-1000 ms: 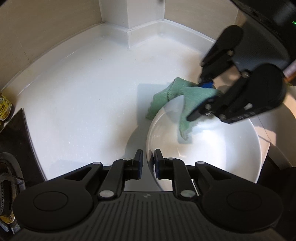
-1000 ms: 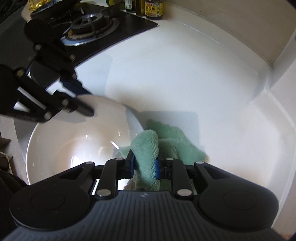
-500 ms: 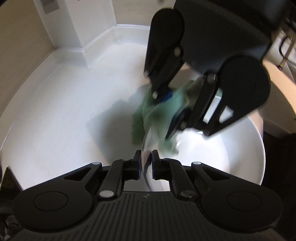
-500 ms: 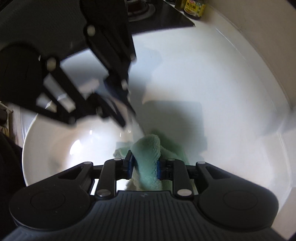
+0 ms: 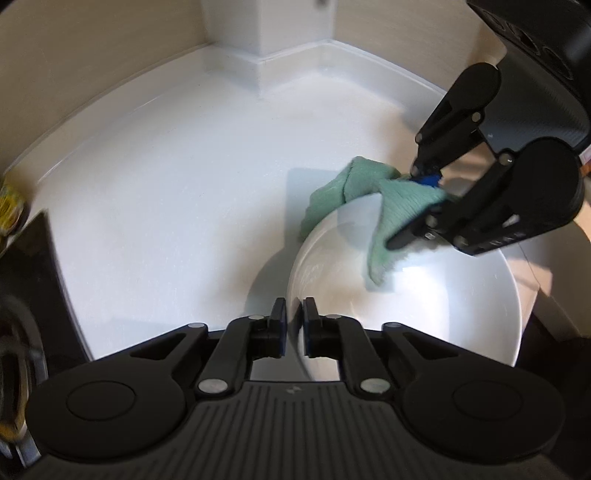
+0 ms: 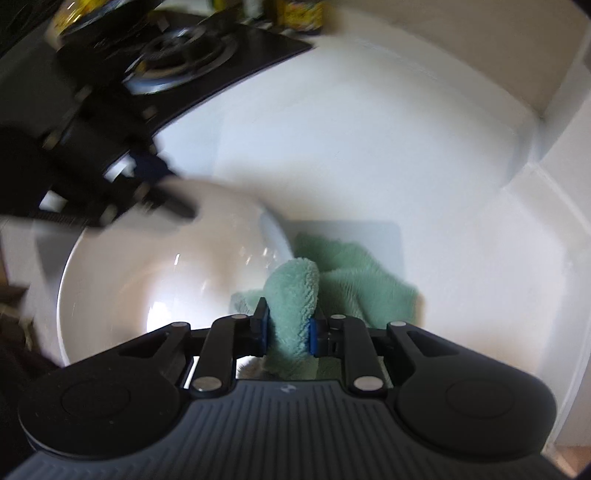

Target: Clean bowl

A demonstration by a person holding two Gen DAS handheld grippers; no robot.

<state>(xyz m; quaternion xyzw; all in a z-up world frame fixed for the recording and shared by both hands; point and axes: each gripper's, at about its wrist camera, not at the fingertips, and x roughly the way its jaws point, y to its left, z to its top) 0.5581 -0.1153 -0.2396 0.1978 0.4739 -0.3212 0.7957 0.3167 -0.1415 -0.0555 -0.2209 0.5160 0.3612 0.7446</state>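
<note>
Left gripper [image 5: 294,326]: its 2 jaws are closing on the near rim of the white bowl [image 5: 424,302], the thin rim standing between the blue pads with almost no gap left.
Right gripper [image 6: 288,330]: its jaws are closing on a thick fold of the green cloth [image 6: 295,291], which fills the space between the 2 blue pads; in the left wrist view this gripper [image 5: 424,206] reaches in from the upper right over the bowl's far edge.
Green cloth, lie: seen from the left wrist, the cloth [image 5: 373,206] drapes across the far rim, 1 end hanging down the inner wall, the rest bunched outside on the desk.
Bowl, place: it sits on the white desk [image 5: 166,192] at the near right of the left wrist view, tilted, with bright glare on its inside; the right wrist view shows the bowl [image 6: 147,280] at left, just beside the bunched cloth.
In the way: the right gripper's black linkage hangs over the bowl's far side and hides part of the rim there; the left gripper [image 6: 122,177] shows as a dark blur over the opposite rim.
Around: a black gas hob [image 6: 192,59] with a round burner lies beyond the bowl; blurred yellow-labelled jars [image 6: 299,14] stand behind it; a raised white edge [image 5: 332,51] and beige wall close off the desk's corner.
</note>
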